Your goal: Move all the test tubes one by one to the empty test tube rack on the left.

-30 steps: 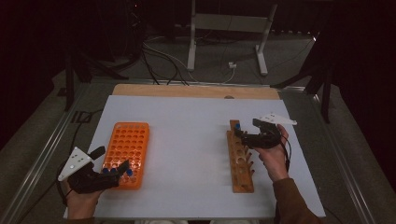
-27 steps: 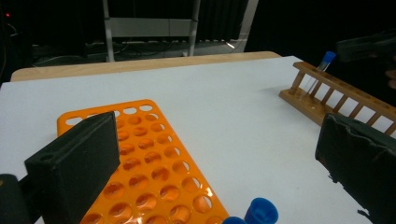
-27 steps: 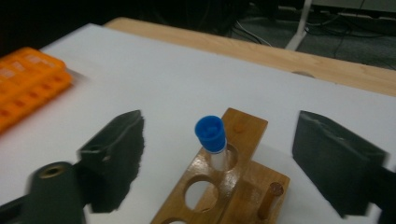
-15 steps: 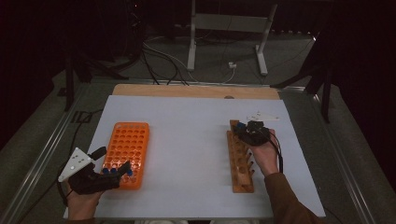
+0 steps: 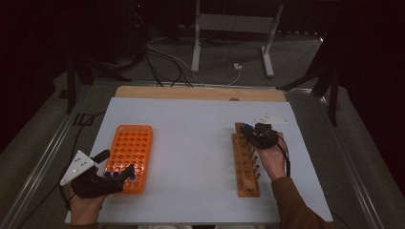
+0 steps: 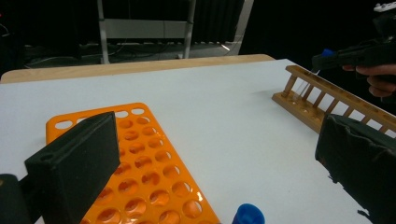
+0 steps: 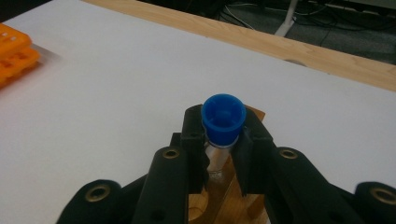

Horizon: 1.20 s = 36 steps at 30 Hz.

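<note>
The left hand-held gripper [image 5: 123,174] is resting at the near left of the desk [image 5: 191,143], its jaws standing wide apart and released over the near end of the orange rack [image 5: 130,151]; a blue cap [image 6: 248,215] is showing low between them in the left gripper view. The capped tube [image 7: 223,122] is sitting far over at about 2 o'clock from that gripper, so the right hand is plainly the nearer one. The right hand-held gripper [image 5: 251,133] is clenching on this tube just under its blue cap, having just been closing around it. The tube's long axis is standing upright, its lower end still down in the far end of the wooden rack [image 5: 246,162], which is running from 6 to 12 o'clock along the right side. Any lift probably has to go straight up that axis to free it. The desk is wearing a white sheet over a wooden top; beyond it, at 12 o'clock, the room is lying dark with cables [image 5: 167,62] and a metal stand [image 5: 229,28] on the floor
</note>
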{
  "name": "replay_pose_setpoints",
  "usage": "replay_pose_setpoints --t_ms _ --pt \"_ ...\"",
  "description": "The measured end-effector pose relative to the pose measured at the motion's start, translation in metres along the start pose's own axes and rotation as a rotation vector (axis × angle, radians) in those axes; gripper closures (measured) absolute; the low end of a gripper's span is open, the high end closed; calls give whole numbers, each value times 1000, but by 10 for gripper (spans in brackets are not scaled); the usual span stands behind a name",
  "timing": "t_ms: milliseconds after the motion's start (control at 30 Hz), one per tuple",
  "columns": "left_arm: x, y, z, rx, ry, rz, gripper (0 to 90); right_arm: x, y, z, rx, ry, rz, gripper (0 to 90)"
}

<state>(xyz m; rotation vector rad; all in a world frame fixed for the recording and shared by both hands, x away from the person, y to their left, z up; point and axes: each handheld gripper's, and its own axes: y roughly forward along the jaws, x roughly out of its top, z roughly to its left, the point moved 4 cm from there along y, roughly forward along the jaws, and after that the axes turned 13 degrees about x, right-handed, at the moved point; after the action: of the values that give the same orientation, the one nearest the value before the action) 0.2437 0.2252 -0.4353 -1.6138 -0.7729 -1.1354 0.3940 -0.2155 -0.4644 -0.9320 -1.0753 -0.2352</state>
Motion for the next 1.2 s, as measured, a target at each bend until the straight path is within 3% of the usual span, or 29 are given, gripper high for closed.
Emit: replay_pose_setpoints --t_ms 400,733,867,1200 --pt "1 6 -10 -14 14 19 9 13 -19 4 11 -18 -35 762" --pt "7 11 -23 -36 36 17 9 28 -40 11 15 -40 -100 763" --pt "10 14 -31 -50 53 19 9 31 -44 18 48 -40 -124 762" --pt "15 27 -57 -81 95 25 9 33 -34 46 151 -55 -101 762"
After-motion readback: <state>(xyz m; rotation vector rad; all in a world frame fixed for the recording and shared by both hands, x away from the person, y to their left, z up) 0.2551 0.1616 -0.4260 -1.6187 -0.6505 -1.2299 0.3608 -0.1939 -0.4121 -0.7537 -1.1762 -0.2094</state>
